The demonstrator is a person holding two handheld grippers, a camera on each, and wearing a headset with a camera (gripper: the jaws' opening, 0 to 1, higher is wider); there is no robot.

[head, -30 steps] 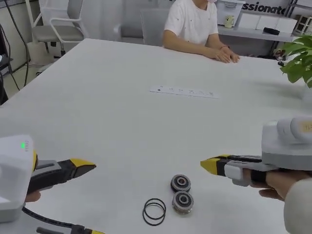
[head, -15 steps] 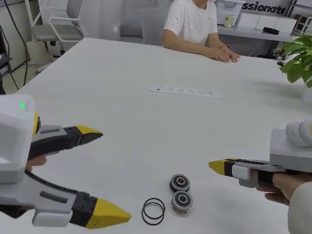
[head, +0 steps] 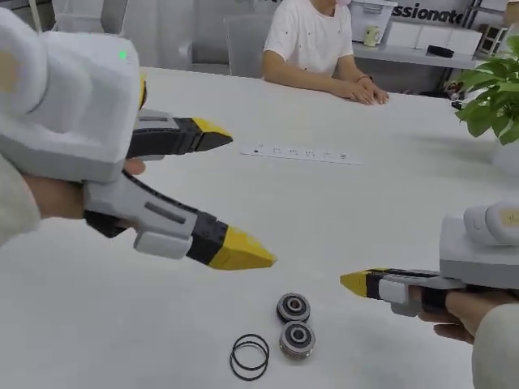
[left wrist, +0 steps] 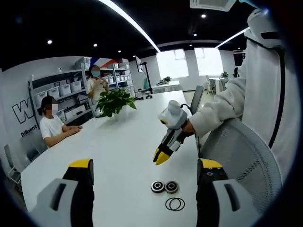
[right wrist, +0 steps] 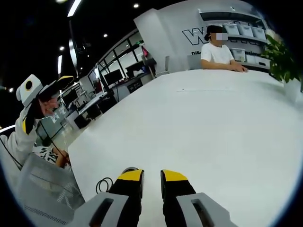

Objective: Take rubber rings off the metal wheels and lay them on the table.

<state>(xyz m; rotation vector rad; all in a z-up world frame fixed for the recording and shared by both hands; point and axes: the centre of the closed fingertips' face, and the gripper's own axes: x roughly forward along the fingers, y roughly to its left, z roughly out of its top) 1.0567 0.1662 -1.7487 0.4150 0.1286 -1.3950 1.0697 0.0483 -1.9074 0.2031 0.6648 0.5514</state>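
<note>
Two small metal wheels (head: 293, 308) (head: 297, 339) lie side by side on the white table (head: 162, 324), near its front edge. Two thin black rubber rings (head: 249, 355) lie overlapped just left of them. My left gripper (head: 237, 196) is raised well above the table, left of the wheels, open and holding nothing. In the left gripper view the wheels (left wrist: 164, 187) and rings (left wrist: 175, 204) sit between its jaws, far below. My right gripper (head: 353, 281) hovers low, right of the wheels, jaws drawn together with nothing in them. In its own view my right gripper (right wrist: 152, 175) has the rings (right wrist: 103, 184) to its left.
A person in a white shirt (head: 312, 36) sits at the far side of the table with hands on it. A white power strip (head: 298, 154) lies mid-table. A green plant (head: 491, 101) stands at the right edge. A grey mesh chair back (left wrist: 246, 161) is beside me.
My left gripper has lifted from low at the table's front left to high above it, and moved toward the middle. The right gripper has hardly moved. Wheels and rings lie where they were.
</note>
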